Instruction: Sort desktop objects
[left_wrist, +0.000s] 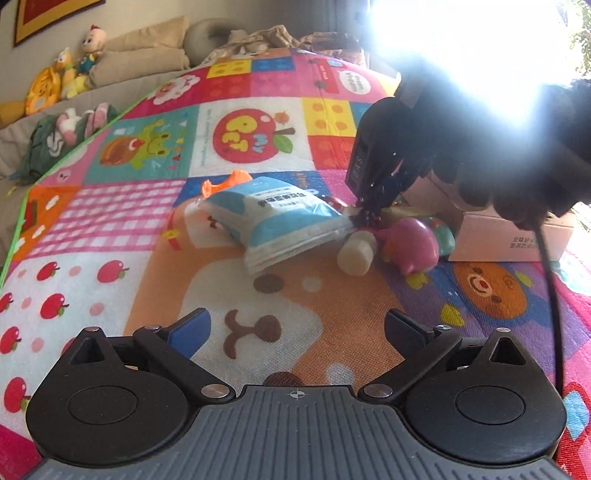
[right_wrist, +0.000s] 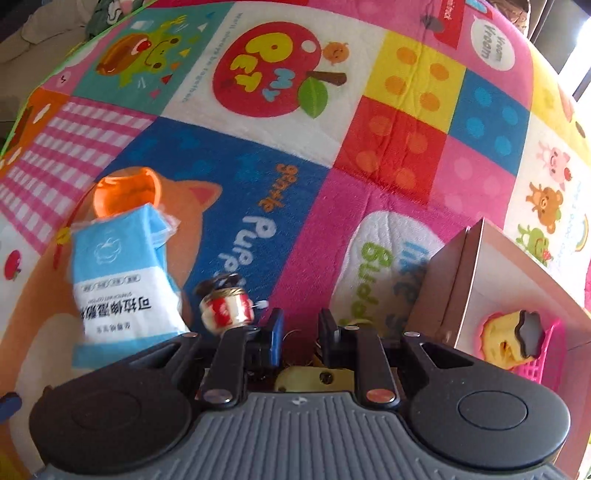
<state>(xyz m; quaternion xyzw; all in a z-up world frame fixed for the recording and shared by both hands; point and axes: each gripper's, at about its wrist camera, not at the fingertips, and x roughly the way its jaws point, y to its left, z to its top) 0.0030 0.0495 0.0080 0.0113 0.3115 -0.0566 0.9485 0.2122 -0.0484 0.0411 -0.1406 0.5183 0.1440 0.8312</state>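
Note:
On the colourful play mat, a blue-and-white tissue pack (left_wrist: 280, 221) lies in the middle, over an orange toy (left_wrist: 229, 181). Right of it lie a cream cylinder (left_wrist: 356, 254), a pink pig toy (left_wrist: 410, 245) and a green toy (left_wrist: 441, 236). My left gripper (left_wrist: 295, 328) is open and empty, hovering short of them. My right gripper (left_wrist: 373, 210) reaches down into the pile; in the right wrist view (right_wrist: 299, 328) its jaws stand narrowly apart around a small key ring, above a pale yellow object (right_wrist: 314, 378). A small red-and-white figurine (right_wrist: 227, 306) lies beside the tissue pack (right_wrist: 125, 280).
An open pink cardboard box (left_wrist: 517, 236) stands to the right; in the right wrist view, the box (right_wrist: 480, 280) holds a pink basket (right_wrist: 543, 354) with a yellow toy (right_wrist: 502, 339). Plush toys (left_wrist: 70, 77) and pillows lie beyond the mat's far left edge. Strong window glare fills the upper right.

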